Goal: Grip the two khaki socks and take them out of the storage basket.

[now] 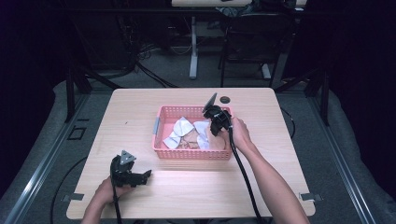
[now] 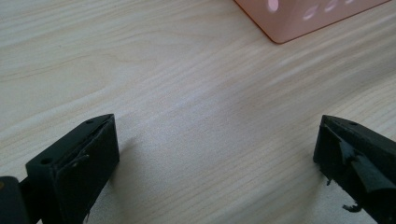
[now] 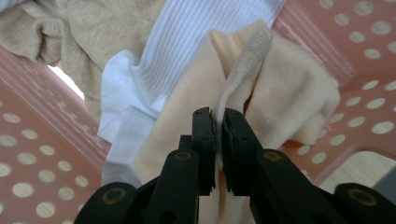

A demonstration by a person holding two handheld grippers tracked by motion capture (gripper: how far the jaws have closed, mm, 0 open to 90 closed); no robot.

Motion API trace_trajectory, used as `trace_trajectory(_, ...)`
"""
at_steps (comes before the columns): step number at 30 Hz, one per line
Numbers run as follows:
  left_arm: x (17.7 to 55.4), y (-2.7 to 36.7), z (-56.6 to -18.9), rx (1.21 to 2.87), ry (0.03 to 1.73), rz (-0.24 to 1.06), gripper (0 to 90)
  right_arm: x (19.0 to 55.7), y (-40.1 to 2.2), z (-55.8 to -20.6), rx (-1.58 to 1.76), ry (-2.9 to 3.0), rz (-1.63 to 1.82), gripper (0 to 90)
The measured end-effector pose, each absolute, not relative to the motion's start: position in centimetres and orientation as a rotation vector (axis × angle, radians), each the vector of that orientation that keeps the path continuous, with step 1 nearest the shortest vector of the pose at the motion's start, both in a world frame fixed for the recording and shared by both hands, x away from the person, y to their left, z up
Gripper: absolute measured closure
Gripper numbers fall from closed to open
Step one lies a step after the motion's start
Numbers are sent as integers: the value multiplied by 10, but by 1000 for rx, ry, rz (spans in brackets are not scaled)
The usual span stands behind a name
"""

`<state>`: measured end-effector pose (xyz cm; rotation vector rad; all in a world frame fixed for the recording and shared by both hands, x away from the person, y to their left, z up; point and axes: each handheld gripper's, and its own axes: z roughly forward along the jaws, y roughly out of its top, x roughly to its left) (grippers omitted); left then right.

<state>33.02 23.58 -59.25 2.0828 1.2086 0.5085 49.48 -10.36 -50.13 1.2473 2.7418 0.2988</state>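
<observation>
A pink perforated basket [image 1: 191, 154] stands mid-table with several socks in it. My right gripper [image 1: 213, 134] reaches down into its right end. In the right gripper view the right gripper [image 3: 218, 116] is shut on the upright cuff edge of a peach sock [image 3: 289, 93], which lies against a white ribbed sock [image 3: 187, 37] and a tan sock [image 3: 60, 28]. The left gripper [image 1: 143, 177] rests on the table at the front left, held in a hand. Its jaws stand wide apart over bare wood in the left gripper view [image 2: 217, 149], with nothing between them.
White socks [image 1: 182, 126] lie spread in the basket's middle. The basket's corner [image 2: 299, 18] shows ahead of the left gripper. A round cable hole [image 1: 225, 99] sits behind the basket. Chairs and desk legs stand beyond the table's far edge.
</observation>
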Motion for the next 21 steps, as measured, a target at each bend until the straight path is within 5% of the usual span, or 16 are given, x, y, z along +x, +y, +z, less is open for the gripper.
trace_trajectory(21, 330, 236, -592, 2083, 1209, 508, 2, 481, -130, -456, 1288, 2692, 559, 858)
